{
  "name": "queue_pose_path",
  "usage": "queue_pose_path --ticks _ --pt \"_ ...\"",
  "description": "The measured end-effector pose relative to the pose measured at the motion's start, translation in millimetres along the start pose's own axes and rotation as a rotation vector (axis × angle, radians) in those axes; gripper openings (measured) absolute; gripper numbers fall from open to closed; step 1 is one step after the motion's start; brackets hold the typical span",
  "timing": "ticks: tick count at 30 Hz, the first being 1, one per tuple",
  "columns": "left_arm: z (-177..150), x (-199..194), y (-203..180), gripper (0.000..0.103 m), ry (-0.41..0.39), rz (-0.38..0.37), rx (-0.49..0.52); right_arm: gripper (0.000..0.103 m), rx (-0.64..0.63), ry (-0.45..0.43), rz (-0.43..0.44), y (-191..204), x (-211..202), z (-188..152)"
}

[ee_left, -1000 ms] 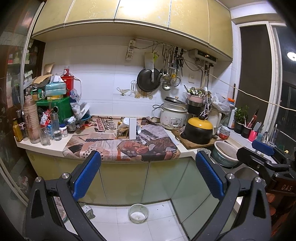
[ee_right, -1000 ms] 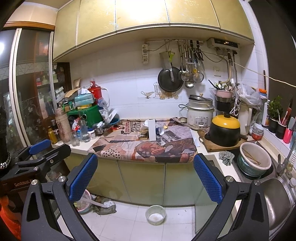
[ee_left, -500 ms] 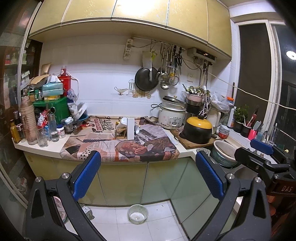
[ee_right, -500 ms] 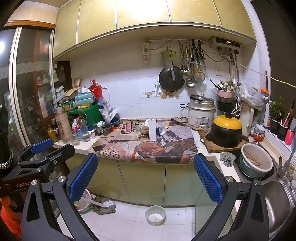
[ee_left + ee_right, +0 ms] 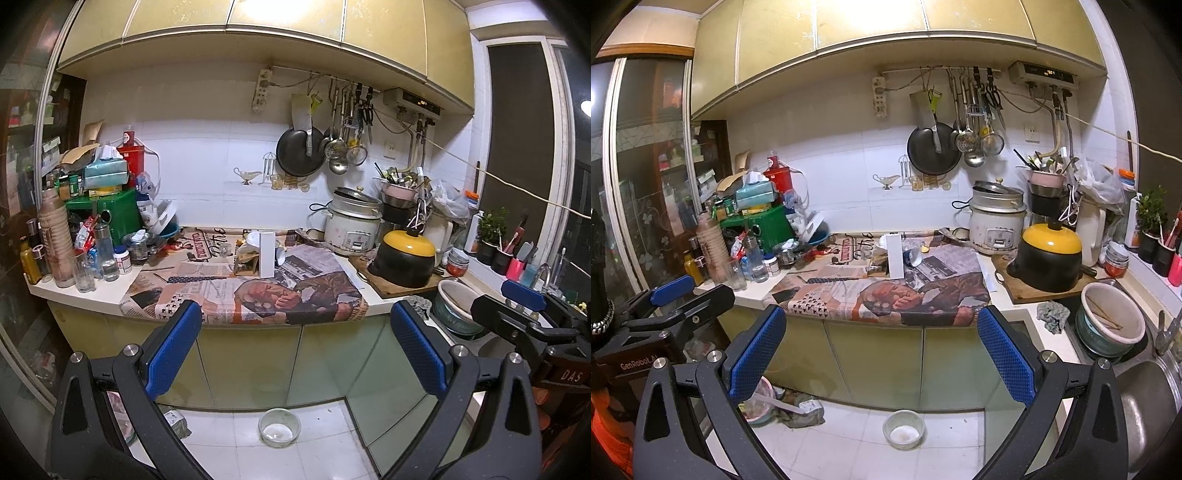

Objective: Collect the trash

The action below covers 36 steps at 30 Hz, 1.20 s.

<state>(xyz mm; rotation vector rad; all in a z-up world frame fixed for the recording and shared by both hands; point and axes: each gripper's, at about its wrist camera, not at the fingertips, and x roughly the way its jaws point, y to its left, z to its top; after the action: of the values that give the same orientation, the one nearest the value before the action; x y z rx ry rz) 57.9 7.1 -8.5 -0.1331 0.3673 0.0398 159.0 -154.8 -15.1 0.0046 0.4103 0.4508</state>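
Note:
On the newspaper-covered counter [image 5: 258, 295] stands a white upright carton [image 5: 266, 254], with crumpled wrappers [image 5: 245, 258] to its left and a tipped cup [image 5: 280, 254] to its right. The right wrist view shows the same carton [image 5: 895, 256] and cup [image 5: 913, 257]. My left gripper [image 5: 295, 347] is open and empty, well short of the counter, in front of the cabinet doors. My right gripper [image 5: 881, 354] is also open and empty at about the same distance. Each gripper shows at the edge of the other's view: right gripper [image 5: 524, 295], left gripper [image 5: 672, 286].
Bottles and jars [image 5: 74, 258] crowd the counter's left end. A rice cooker [image 5: 352, 229] and a yellow-lidded black pot [image 5: 404, 262] stand at the right, with a bowl [image 5: 1110, 321] by the sink [image 5: 1145, 398]. On the floor lie a small bowl [image 5: 903, 430] and some rags [image 5: 798, 406].
Both views have drifted only slightly. The grippers stay open and empty, and nothing on the counter has moved.

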Motion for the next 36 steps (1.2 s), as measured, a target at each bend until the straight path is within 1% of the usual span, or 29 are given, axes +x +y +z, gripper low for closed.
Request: queue_pose_path --ticks 11,19,23,24,28,31,33,36 --pt "8.3 46.6 -5.1 0.103 0.007 0.033 -0.018 0.103 0.017 0.018 0.003 -35.4 30.7 5.7" --pt "21.5 94.9 2.4 0.103 0.025 0.046 -0.032 0.103 0.032 0.052 -0.021 -57.3 65.2 14.3" --pt "28.1 126.9 15.3 0.103 0.037 0.052 -0.052 0.103 0.051 0.080 -0.025 -64.7 94.7 18.7" --pt "30.4 139.4 20.8 0.103 0.040 0.052 -0.059 0.103 0.059 0.089 -0.027 -66.6 106.9 20.7" --pt "40.9 180.1 42.9 0.102 0.037 0.054 -0.065 0.103 0.071 0.096 -0.038 -69.5 134.4 25.2" --pt "53.3 214.3 61.7 0.102 0.032 0.050 -0.048 0.103 0.073 0.094 -0.056 -68.1 165.1 34.3" --pt "67.1 247.0 78.1 0.102 0.052 0.049 -0.041 0.103 0.080 0.111 -0.074 -64.5 194.6 46.0" --pt "83.0 282.6 103.5 0.102 0.066 0.037 -0.048 0.103 0.098 0.137 -0.064 -57.6 235.4 62.3"
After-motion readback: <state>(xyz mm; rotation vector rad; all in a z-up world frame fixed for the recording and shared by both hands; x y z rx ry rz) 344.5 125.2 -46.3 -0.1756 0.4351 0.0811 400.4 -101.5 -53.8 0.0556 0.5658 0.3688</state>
